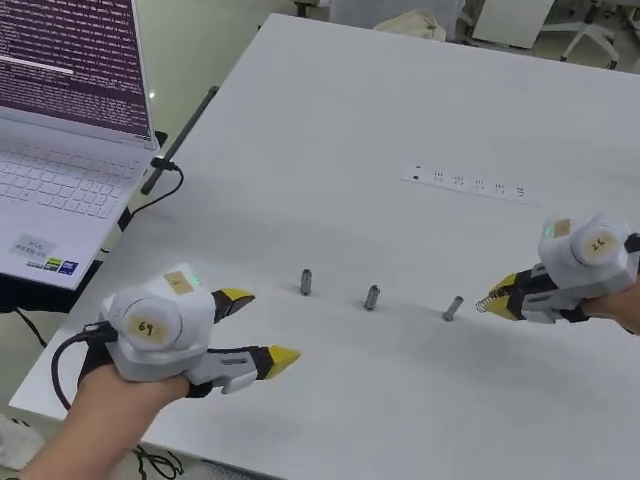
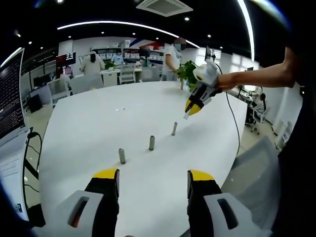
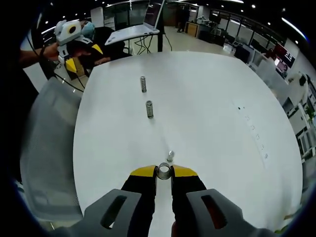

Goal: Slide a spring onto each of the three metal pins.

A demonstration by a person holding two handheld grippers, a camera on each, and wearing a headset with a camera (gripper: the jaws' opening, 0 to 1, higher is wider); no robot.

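Three metal pins stand in a row on the white table [image 1: 400, 110]. The left pin [image 1: 306, 282] and the middle pin [image 1: 372, 297] each carry a spring. The right pin [image 1: 453, 308] is bare and leans a little. My right gripper [image 1: 497, 292] is shut on a spring [image 1: 485, 301], held just right of the bare pin; in the right gripper view the spring [image 3: 164, 172] sits between the yellow tips with the pin [image 3: 170, 156] just beyond. My left gripper [image 1: 260, 325] is open and empty, near the table's front left.
An open laptop [image 1: 60, 130] sits at the left edge with a cable [image 1: 160, 195] trailing beside it. A white power strip [image 1: 465, 183] lies behind the pins. People and office desks show in the background of the left gripper view.
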